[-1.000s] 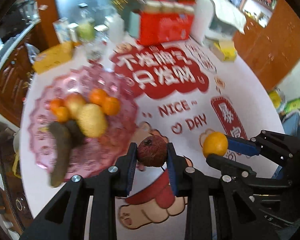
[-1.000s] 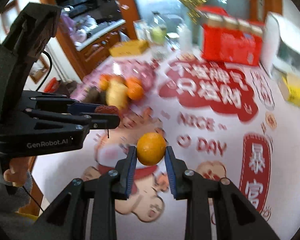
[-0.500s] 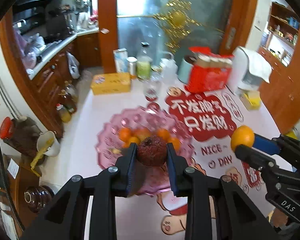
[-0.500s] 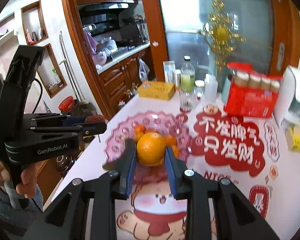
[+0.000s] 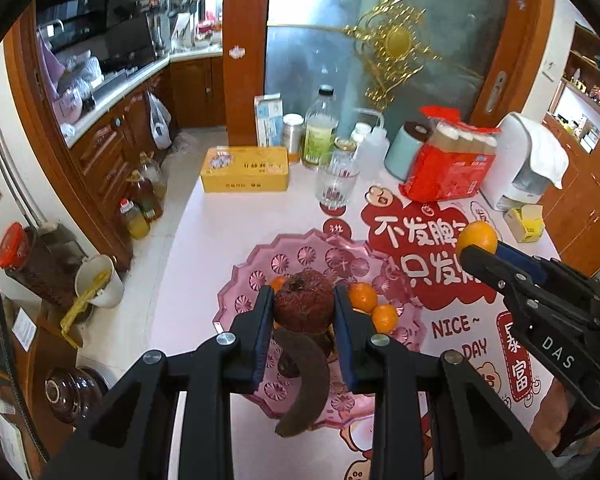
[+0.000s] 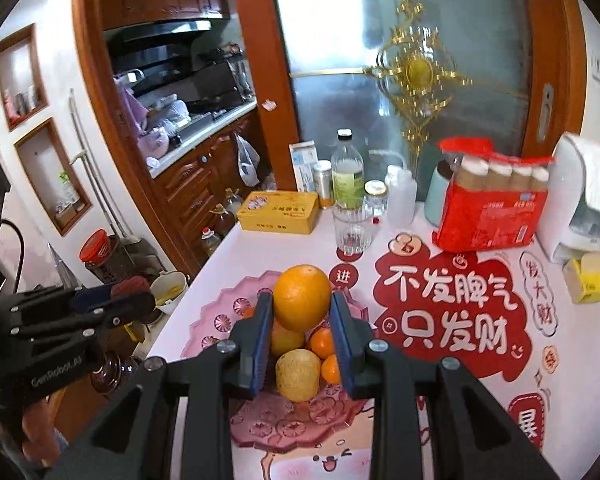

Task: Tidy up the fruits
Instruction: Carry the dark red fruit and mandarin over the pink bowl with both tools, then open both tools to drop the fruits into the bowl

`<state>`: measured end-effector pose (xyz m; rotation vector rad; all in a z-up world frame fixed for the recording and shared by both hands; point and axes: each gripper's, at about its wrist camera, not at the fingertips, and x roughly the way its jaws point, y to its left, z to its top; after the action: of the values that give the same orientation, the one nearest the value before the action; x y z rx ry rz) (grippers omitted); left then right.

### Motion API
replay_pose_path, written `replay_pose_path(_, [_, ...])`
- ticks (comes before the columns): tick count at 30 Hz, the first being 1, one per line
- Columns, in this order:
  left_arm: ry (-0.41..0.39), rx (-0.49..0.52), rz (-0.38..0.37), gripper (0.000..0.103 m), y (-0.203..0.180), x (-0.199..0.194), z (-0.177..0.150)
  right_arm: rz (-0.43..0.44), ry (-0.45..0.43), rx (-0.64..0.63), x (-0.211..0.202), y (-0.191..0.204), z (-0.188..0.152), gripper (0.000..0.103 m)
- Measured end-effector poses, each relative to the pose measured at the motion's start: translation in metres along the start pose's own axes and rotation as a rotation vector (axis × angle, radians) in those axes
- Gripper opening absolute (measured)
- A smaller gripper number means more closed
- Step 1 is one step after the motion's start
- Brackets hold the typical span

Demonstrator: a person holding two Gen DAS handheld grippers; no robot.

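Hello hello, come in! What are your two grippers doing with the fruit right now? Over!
Left gripper shut on a dark red fruit. Right gripper shut on an orange. Both held above the pink plate of fruit. Nothing in the way.

Glossy pink plastic plate (image 5: pixel 236 292), wrinkled matt brown fruit (image 5: pixel 303 306), dimpled orange (image 6: pixel 302 297).

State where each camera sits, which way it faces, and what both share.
Left wrist: on the left gripper, looking down its fingers at the dark fruit over the pink plate; right gripper at right.
Right wrist: on the right gripper, holding the orange; left gripper at left.
Shared: plate, yellow box.
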<state>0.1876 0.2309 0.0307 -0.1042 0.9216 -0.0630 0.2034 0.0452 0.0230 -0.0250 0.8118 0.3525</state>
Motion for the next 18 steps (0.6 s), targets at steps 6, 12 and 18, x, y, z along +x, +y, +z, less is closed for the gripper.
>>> replay_pose_path(6, [0.086, -0.019, -0.014, 0.027, 0.007, 0.059, 0.004, -0.001, 0.075, 0.018, 0.048, -0.006, -0.004, 0.029])
replay_pose_path(12, [0.175, -0.025, -0.017, 0.027, 0.01, 0.119, 0.001, 0.008, 0.165, 0.018, 0.102, -0.012, -0.014, 0.029])
replay_pose_path(18, [0.248, -0.02, -0.018, 0.027, 0.015, 0.162, -0.007, 0.02, 0.241, 0.024, 0.144, -0.015, -0.026, 0.029])
